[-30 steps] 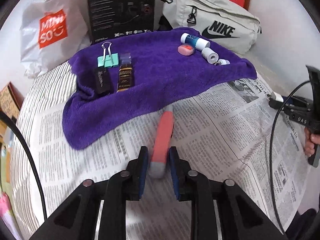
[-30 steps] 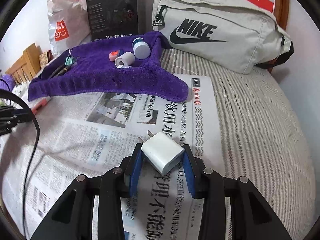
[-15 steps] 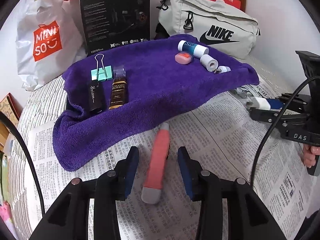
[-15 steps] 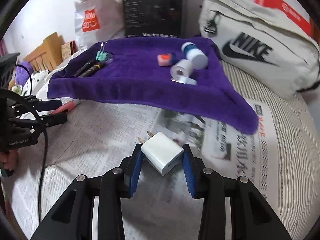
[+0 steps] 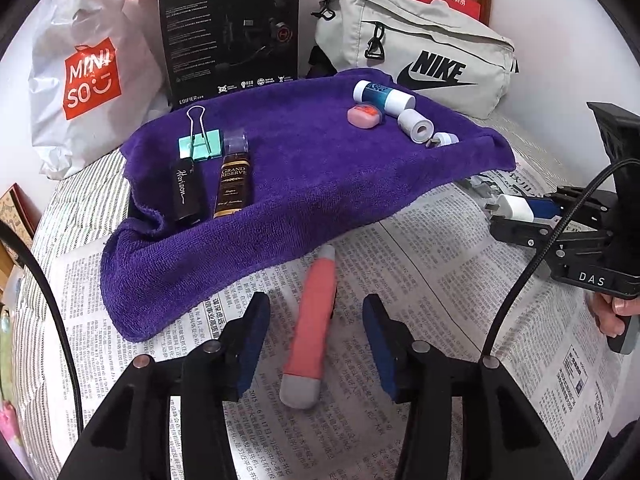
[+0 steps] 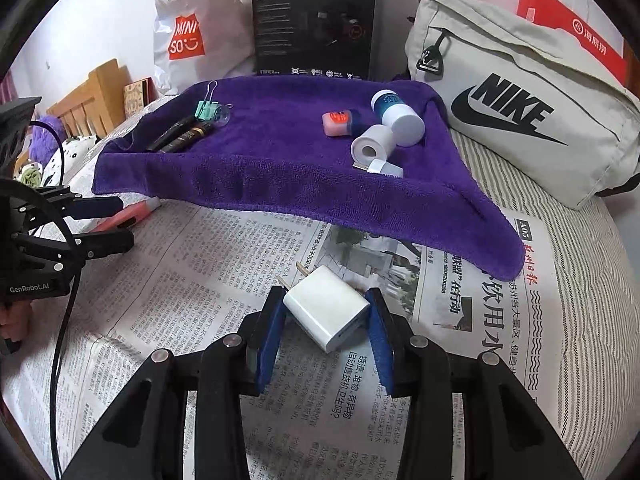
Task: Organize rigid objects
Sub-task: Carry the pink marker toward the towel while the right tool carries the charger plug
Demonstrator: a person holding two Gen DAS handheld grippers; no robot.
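Note:
A pink pen with grey ends (image 5: 314, 320) lies on the newspaper (image 5: 440, 280) just below the purple towel (image 5: 320, 184). My left gripper (image 5: 316, 304) straddles the pen, its jaws opening, pads clear of it. My right gripper (image 6: 325, 296) is shut on a white plug charger (image 6: 326, 312), prongs pointing up-left, over the newspaper in front of the towel (image 6: 280, 160). On the towel lie a green binder clip (image 5: 200, 146), a black tube (image 5: 186, 192), a brown bottle (image 5: 232, 186), a pink eraser (image 5: 364, 115), a blue-white bottle (image 5: 382, 96) and a white roll (image 5: 416, 126).
At the back stand a white shopping bag (image 5: 88, 80), a black headset box (image 5: 232, 32) and a grey waist bag (image 5: 420, 52). The striped bed cover (image 6: 580, 280) shows right of the newspaper. Black cables hang beside each gripper. A hand (image 5: 612, 316) holds the right gripper's handle.
My left jaws have spread and let go of the pink pen, which now lies on the newspaper. My right gripper has carried the charger leftward, toward the towel's front.

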